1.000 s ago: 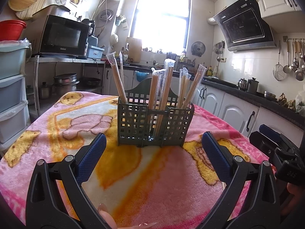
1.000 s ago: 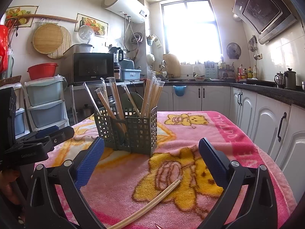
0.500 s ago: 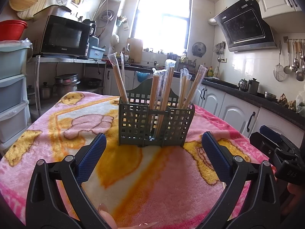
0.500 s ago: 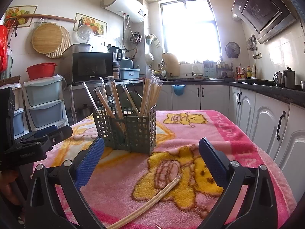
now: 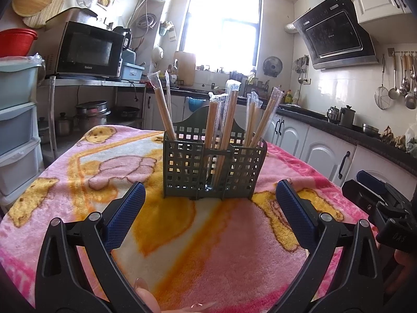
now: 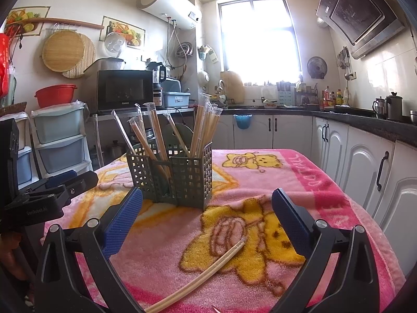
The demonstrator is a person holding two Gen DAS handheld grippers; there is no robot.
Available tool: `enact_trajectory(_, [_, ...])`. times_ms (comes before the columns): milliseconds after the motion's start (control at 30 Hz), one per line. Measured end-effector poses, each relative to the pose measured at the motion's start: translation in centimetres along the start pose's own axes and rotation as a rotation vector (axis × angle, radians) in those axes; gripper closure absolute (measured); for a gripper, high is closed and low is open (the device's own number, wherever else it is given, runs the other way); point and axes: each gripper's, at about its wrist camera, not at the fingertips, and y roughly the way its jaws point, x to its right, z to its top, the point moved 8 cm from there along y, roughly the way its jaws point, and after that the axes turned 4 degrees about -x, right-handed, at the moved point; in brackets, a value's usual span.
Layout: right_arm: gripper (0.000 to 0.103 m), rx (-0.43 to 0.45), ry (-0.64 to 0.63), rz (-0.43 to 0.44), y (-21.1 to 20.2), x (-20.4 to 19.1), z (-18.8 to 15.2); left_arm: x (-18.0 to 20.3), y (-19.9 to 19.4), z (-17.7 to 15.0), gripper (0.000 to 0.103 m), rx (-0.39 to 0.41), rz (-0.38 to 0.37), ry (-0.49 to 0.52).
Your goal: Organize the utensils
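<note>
A grey-green lattice utensil holder (image 5: pixel 212 168) stands on a pink cartoon blanket (image 5: pixel 78 182) and holds several pairs of plastic-wrapped chopsticks (image 5: pixel 225 116). It also shows in the right wrist view (image 6: pixel 173 174). One wrapped chopstick pair (image 6: pixel 206 274) lies flat on the blanket between the right gripper's fingers. My left gripper (image 5: pixel 209 216) is open and empty, just in front of the holder. My right gripper (image 6: pixel 207 219) is open and empty, above the loose pair. Each gripper shows in the other's view, the right one (image 5: pixel 385 208) and the left one (image 6: pixel 52 190).
The blanket covers a table in a kitchen. White cabinets (image 6: pixel 365 172) and a dark counter run along the right. A microwave (image 5: pixel 88 50) and plastic drawers (image 5: pixel 15 120) stand at the left. A bright window (image 5: pixel 221 26) is behind.
Both grippers have shifted slightly; the holder sits a little higher and nearer in the right wrist view. Nothing was taken hold of or let go.
</note>
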Motion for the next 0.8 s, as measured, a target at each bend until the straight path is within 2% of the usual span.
enact_trajectory(267, [0.007,-0.016,0.011,-0.019,-0.4,0.2,-0.3,-0.1,0.0,-0.3,0.01,-0.013,0.007,-0.006])
enact_trajectory(433, [0.007,-0.042,0.043,-0.045,-0.3,1.0,-0.4,-0.7,0.1,-0.6,0.01,-0.037,0.006,-0.05])
enact_trajectory(567, [0.007,-0.08,0.091,-0.088,-0.1,2.8,-0.9,-2.0,0.4,-1.1,0.01,-0.086,0.083,-0.078])
enact_trajectory(633, [0.007,-0.116,0.106,-0.125,0.2,4.1,-1.2,-2.8,0.4,-1.2,0.01,-0.113,0.102,-0.089])
enact_trajectory(733, [0.007,-0.218,0.104,-0.214,1.5,6.9,-1.9,-5.6,0.9,-1.6,0.01,-0.2,0.203,-0.101])
enact_trajectory(800, [0.007,-0.356,0.074,-0.316,3.5,9.7,-3.1,-8.6,1.9,-1.9,0.01,-0.274,0.264,-0.121])
